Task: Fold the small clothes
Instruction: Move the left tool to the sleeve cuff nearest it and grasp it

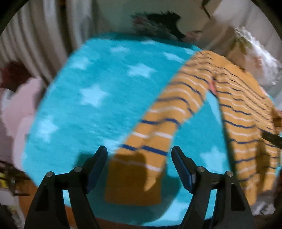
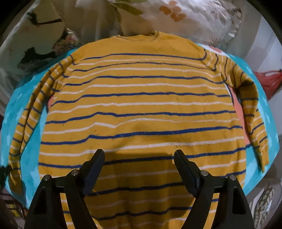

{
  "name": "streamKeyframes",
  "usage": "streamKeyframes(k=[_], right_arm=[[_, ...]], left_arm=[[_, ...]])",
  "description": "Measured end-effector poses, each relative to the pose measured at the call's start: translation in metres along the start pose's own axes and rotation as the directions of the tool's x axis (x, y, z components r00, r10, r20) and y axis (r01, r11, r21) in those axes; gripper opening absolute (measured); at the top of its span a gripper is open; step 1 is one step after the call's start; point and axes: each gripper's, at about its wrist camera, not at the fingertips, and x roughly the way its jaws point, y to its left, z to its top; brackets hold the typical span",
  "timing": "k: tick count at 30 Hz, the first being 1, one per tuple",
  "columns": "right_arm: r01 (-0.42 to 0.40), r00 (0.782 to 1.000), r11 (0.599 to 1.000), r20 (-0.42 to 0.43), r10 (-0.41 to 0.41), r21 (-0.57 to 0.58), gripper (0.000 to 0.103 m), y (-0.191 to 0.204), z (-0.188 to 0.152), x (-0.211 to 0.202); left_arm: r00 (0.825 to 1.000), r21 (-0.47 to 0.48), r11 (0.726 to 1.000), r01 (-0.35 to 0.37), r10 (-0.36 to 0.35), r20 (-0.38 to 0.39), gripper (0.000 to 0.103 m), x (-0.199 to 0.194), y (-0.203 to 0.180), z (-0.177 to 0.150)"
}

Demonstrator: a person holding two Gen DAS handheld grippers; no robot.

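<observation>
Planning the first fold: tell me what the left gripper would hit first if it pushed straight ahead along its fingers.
Most likely the cuff end of the striped sweater's sleeve, which lies between the open fingers of the left gripper on the blue star blanket. Depth is unclear and the view is blurred.

We find no text, label, brand, number or sign that we can read in either view. The striped sweater (image 2: 141, 98), filling the centre of the right wrist view, shows us only plain blue and white stripes, and at its neckline near the top of the frame we can make out no tag. The turquoise blanket (image 1: 98, 112), across the middle of the left wrist view, carries pale star shapes and no lettering. The printed cushions (image 2: 193, 15) along the top of the right wrist view show us leaf and bird patterns only. The left wrist view is blurred, so small print there would escape us.
</observation>
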Motion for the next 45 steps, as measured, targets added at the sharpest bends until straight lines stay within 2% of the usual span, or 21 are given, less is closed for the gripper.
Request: streamKeyframes(k=[1,3,4,6,7,9,12,15,17,18,20,25,27,28,31,32,35,37,39,43,45], right_arm=[[0.000,1.000,1.000,-0.005,0.000,0.009,0.085,-0.002,0.001,0.003],[0.005,1.000,1.000,-0.013,-0.005,0.020,0.085,-0.003,0.003,0.005],[0.009,1.000,1.000,-0.013,-0.009,0.024,0.085,-0.004,0.004,0.005],[0.015,1.000,1.000,-0.006,-0.015,0.028,0.085,-0.005,0.007,0.004],[0.019,1.000,0.999,-0.003,-0.019,0.029,0.085,-0.007,0.009,0.003],[0.022,1.000,0.999,-0.002,-0.022,0.034,0.085,-0.009,0.012,0.003],[0.019,1.000,0.999,-0.004,-0.019,0.034,0.085,-0.009,0.015,0.004],[0.008,1.000,1.000,-0.022,-0.008,0.018,0.085,-0.003,0.015,0.007],[-0.001,1.000,1.000,-0.029,0.001,0.000,0.085,0.004,0.015,0.007],[-0.004,1.000,1.000,-0.029,0.004,-0.014,0.085,0.008,0.015,0.006],[-0.011,0.999,0.999,-0.032,0.010,-0.037,0.085,0.013,0.015,0.005],[-0.008,0.999,0.999,-0.046,0.006,-0.043,0.085,0.015,0.011,0.007],[-0.006,0.998,0.999,-0.061,0.004,-0.035,0.085,0.014,0.009,0.010],[-0.009,0.998,1.000,-0.066,0.007,-0.030,0.085,0.014,0.009,0.011],[-0.017,0.997,1.000,-0.072,0.015,-0.024,0.085,0.014,0.009,0.011],[-0.016,0.997,0.999,-0.070,0.014,-0.028,0.085,0.014,0.009,0.010],[-0.008,0.998,0.999,-0.070,0.006,-0.037,0.085,0.015,0.007,0.008],[-0.004,0.997,0.999,-0.081,0.001,-0.039,0.085,0.014,0.004,0.011],[-0.004,0.996,0.999,-0.094,0.001,-0.038,0.085,0.013,0.002,0.013],[0.002,0.996,0.999,-0.091,-0.006,-0.043,0.085,0.011,0.006,0.013],[0.006,0.997,0.999,-0.081,-0.010,-0.048,0.085,0.010,0.009,0.011]], left_arm=[[0.999,-0.006,1.000,0.012,-0.013,-0.041,0.054,0.010,0.000,0.001],[0.998,0.002,1.000,-0.023,0.023,-0.059,0.027,0.015,0.002,0.005],[0.997,-0.016,0.999,0.034,-0.035,-0.068,0.007,0.012,0.010,0.013],[0.980,-0.145,0.974,0.177,-0.188,-0.071,0.007,0.008,0.041,0.032],[0.978,-0.184,0.965,0.189,-0.201,-0.051,0.007,0.006,0.055,0.039],[0.986,-0.272,0.948,0.162,-0.167,0.007,0.007,0.001,0.094,0.062],[0.985,-0.462,0.871,0.169,-0.136,0.103,0.013,-0.004,0.157,0.089],[0.989,-0.512,0.855,0.081,-0.007,0.145,0.016,-0.014,0.185,0.103],[0.985,-0.533,0.841,0.092,0.001,0.171,0.026,-0.020,0.198,0.106],[0.984,-0.548,0.831,0.093,0.007,0.178,0.037,-0.022,0.201,0.103],[0.985,-0.575,0.813,0.093,0.010,0.173,0.041,-0.025,0.207,0.095],[0.986,-0.559,0.814,0.157,-0.094,0.139,0.044,-0.011,0.197,0.070],[0.986,-0.534,0.829,0.167,-0.131,0.105,0.044,0.002,0.182,0.057],[0.989,-0.517,0.843,0.149,-0.124,0.082,0.044,0.009,0.175,0.054],[0.999,-0.401,0.916,-0.017,0.028,0.022,0.044,0.026,0.153,0.056],[0.997,-0.367,0.928,-0.059,0.069,0.016,0.044,0.030,0.149,0.063],[0.989,-0.311,0.941,-0.130,0.144,0.021,0.044,0.035,0.147,0.094],[0.977,-0.315,0.928,-0.199,0.213,0.012,0.044,0.043,0.160,0.121],[0.970,-0.358,0.905,-0.231,0.244,-0.008,0.044,0.051,0.178,0.141],[0.972,-0.500,0.843,-0.198,0.236,0.013,0.044,0.044,0.216,0.163],[0.983,-0.549,0.828,-0.114,0.173,0.057,0.049,0.029,0.225,0.159]])
